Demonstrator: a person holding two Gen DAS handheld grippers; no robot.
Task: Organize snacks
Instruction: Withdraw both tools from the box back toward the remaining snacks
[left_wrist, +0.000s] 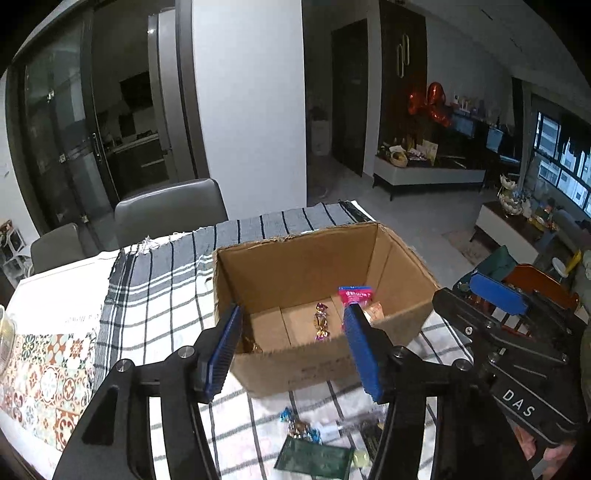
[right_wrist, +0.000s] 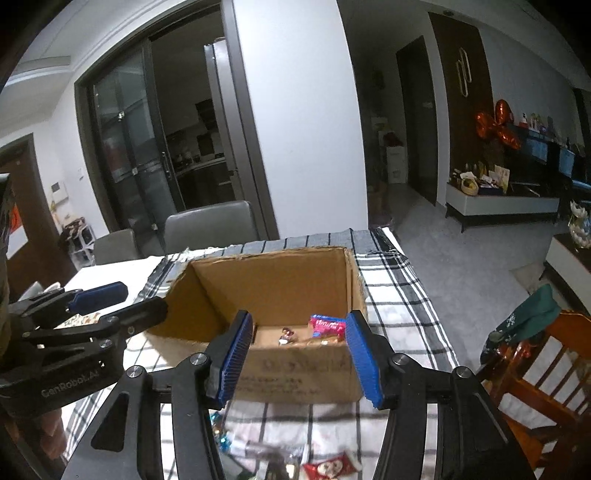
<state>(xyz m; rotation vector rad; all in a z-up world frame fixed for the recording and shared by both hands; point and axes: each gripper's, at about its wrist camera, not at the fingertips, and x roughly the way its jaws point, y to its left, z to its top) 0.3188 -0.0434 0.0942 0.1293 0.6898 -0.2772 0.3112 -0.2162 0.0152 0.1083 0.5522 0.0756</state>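
On the desk's checked cloth (left_wrist: 155, 295) stands an open cardboard box (left_wrist: 295, 266) holding a pink packet (left_wrist: 355, 293) and a gold wrapped candy (left_wrist: 320, 320). Loose snacks — a dark green packet (left_wrist: 314, 459) among them — lie before it. Left tongs (left_wrist: 291, 350) and right tongs (right_wrist: 301, 360) both gape apart, empty.

candy (left_wrist: 321, 320) in box (left_wrist: 295, 258), wrappers (left_wrist: 301, 428) seemingly before
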